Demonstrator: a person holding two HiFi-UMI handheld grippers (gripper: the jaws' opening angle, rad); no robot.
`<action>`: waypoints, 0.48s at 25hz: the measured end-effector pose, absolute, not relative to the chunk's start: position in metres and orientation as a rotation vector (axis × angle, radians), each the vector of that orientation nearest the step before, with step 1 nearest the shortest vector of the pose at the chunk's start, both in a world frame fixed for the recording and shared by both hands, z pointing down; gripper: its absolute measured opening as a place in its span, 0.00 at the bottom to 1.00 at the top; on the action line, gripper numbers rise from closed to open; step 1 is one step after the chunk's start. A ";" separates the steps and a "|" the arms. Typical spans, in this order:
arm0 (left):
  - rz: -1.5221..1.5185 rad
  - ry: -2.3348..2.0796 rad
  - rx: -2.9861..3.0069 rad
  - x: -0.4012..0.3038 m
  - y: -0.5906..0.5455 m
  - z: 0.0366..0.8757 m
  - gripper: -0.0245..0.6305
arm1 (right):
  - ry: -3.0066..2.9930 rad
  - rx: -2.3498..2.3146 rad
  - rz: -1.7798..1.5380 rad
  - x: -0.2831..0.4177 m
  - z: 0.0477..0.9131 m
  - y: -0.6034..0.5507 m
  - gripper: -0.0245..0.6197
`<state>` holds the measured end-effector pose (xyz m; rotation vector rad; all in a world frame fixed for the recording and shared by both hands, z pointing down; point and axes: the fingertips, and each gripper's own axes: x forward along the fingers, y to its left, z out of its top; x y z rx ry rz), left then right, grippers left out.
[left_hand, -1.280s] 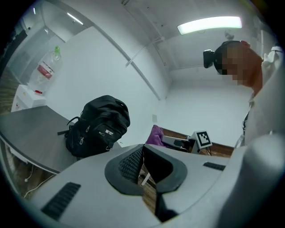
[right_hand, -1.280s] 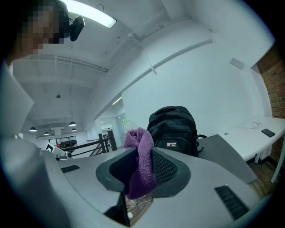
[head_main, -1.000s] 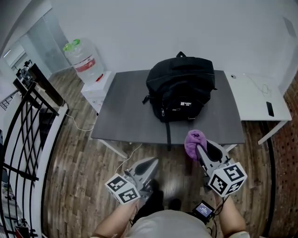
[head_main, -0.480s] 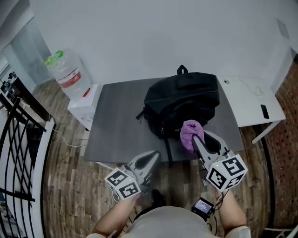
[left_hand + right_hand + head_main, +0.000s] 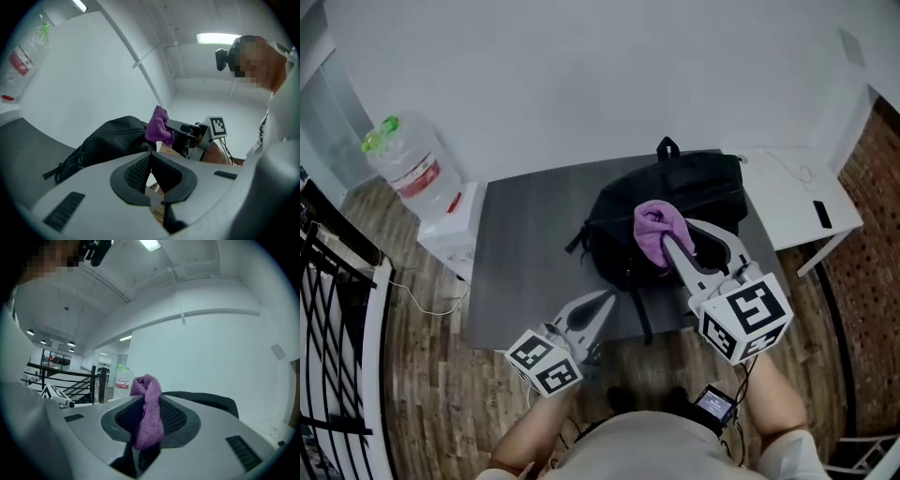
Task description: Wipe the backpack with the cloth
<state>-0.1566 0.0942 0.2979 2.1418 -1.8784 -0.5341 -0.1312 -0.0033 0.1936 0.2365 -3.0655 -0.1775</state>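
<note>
A black backpack (image 5: 694, 192) stands on the grey table (image 5: 525, 244), toward its right side. My right gripper (image 5: 664, 242) is shut on a purple cloth (image 5: 654, 230), which hangs over the front of the backpack; whether the cloth touches the backpack I cannot tell. In the right gripper view the cloth (image 5: 147, 416) is pinched between the pads, with the backpack's top (image 5: 208, 399) just behind. My left gripper (image 5: 602, 302) is shut and empty at the table's front edge, left of the backpack. The left gripper view shows the backpack (image 5: 112, 140), the cloth (image 5: 158, 125) and the right gripper (image 5: 174, 127).
A water bottle (image 5: 405, 164) sits on a low white stand (image 5: 450, 230) left of the table. A white side table (image 5: 792, 202) with a phone (image 5: 821, 214) stands on the right. A black railing (image 5: 333, 281) runs along the left, and the wall is close behind.
Both grippers have moved forward toward the table. The right gripper rose and carried the cloth from below the table's edge to in front of the backpack. The left gripper reached the table's front edge.
</note>
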 end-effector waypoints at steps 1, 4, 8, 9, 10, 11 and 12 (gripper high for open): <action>-0.531 -1.882 2.146 -0.159 0.093 0.298 0.04 | -3.060 0.233 -0.231 -0.137 0.190 -0.002 0.20; -0.542 -1.910 2.117 -0.166 0.091 0.299 0.04 | -3.035 0.230 -0.373 -0.152 0.182 -0.002 0.20; -0.561 -1.949 2.080 -0.170 0.085 0.295 0.04 | -2.979 0.252 -0.580 -0.164 0.171 -0.013 0.20; -0.562 -1.960 2.076 -0.170 0.083 0.293 0.04 | -2.955 0.276 -0.642 -0.167 0.169 -0.017 0.20; -0.565 -1.970 2.071 -0.171 0.082 0.292 0.04 | -2.924 0.309 -0.709 -0.170 0.168 -0.020 0.20; -0.569 -1.979 2.065 -0.172 0.080 0.291 0.04 | -2.883 0.344 -0.787 -0.174 0.169 -0.024 0.20; -0.573 -1.986 2.060 -0.172 0.078 0.290 0.04 | -2.836 0.371 -0.868 -0.177 0.171 -0.027 0.20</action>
